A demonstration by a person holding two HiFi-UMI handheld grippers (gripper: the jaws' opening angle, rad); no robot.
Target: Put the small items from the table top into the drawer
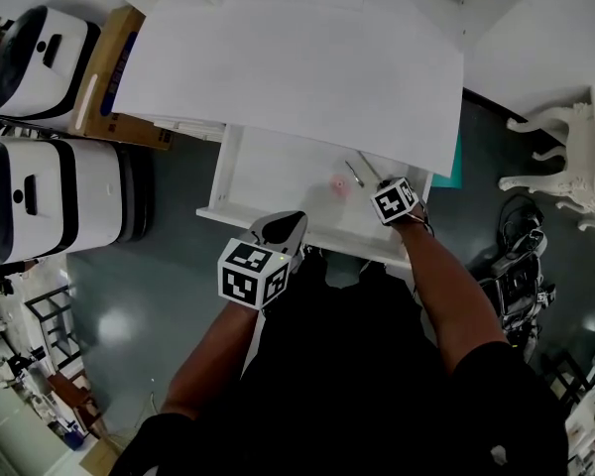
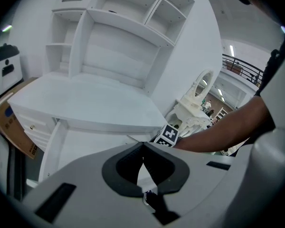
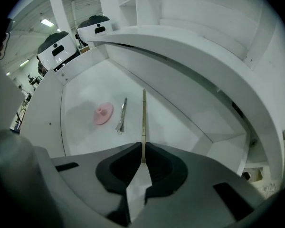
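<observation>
- Head view: white desk table top (image 1: 297,67), with no small items showing on it. A white open drawer (image 1: 263,181) juts out beneath its front edge.
- Head view, drawer contents: pink round disc (image 1: 339,186); slim metal clip (image 1: 354,174) just beside it; thin pale stick (image 1: 370,166) near the clip, running back to the right gripper (image 1: 385,188).
- Head view: left gripper (image 1: 290,224) hangs over the drawer's front rail, well apart from the 3 items.
- Left gripper view: jaws pressed together with nothing between them. The other gripper's marker cube (image 2: 168,135) shows beyond them, under the table top's edge.
- Right gripper view: jaws pinch the near end of the stick, which points away over the drawer floor. The clip lies just left of it and the disc further left. None of the 3 touch.
- Step in hand, as judged: laying the stick in the drawer, with 2 items apparently stowed already.
- To do it well: lower the held end until the stick lies nearly flat on the floor, then part the jaws slowly. Keep it parallel to the clip so neither is nudged. Withdraw low, because the table top overhangs.
- Hard to make out: whether the stick's far tip touches the drawer floor; the clip's exact kind; the drawer's back, hidden under the table top; the right gripper's jaws in the head view, covered by its cube.
</observation>
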